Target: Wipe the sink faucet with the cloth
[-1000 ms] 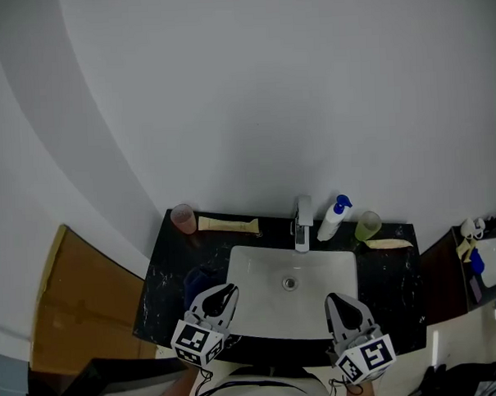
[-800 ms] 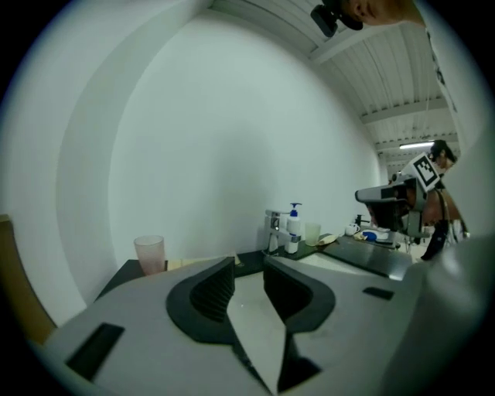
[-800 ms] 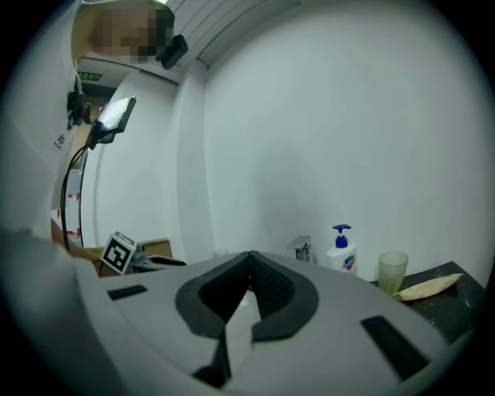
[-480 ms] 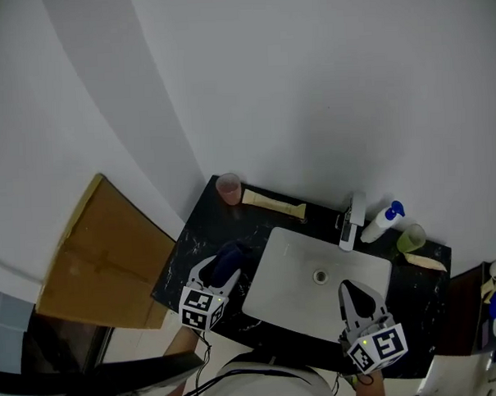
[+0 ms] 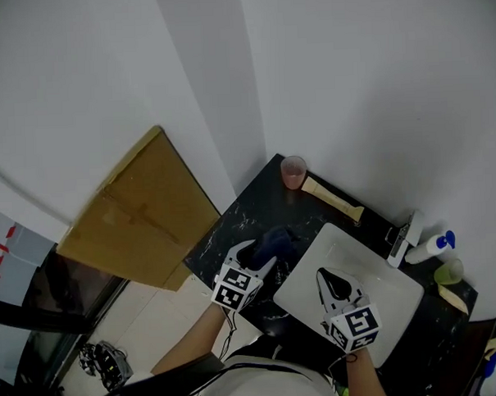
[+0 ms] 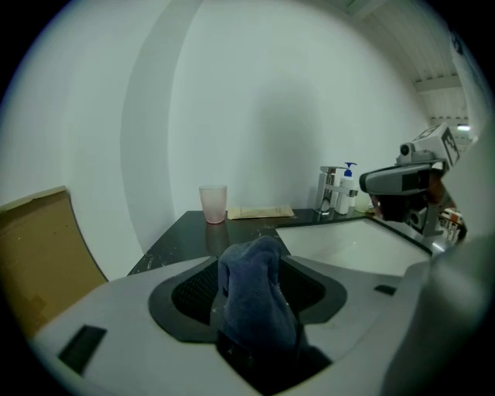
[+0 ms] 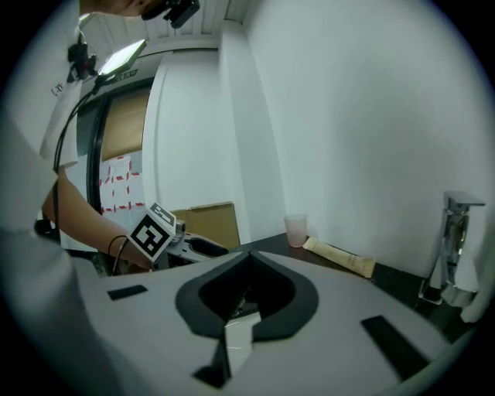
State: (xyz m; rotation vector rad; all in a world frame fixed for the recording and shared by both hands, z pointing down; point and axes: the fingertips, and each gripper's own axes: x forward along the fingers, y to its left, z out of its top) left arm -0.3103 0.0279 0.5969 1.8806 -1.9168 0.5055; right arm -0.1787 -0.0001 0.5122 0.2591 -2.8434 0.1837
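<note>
Left gripper [image 5: 263, 254]: released; jaws have just been opening and stand wide, with the soft dark blue cloth [image 6: 255, 294] heaped loosely between them on the black stone counter [image 5: 233, 235], just beside the white rectangular sink [image 5: 392, 297].

Right gripper [image 7: 251, 255]: clenched, empty, above the sink.

Assessment: the cloth is light, limp and non-slip. Pinch the raised fold.

Count: one cloth, one chrome faucet [image 5: 401, 237] behind the sink, one pink cup [image 5: 293, 171].

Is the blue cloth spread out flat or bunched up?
Bunched up: the blue cloth rises in a crumpled heap with folds on the black counter beside the white sink.
</note>
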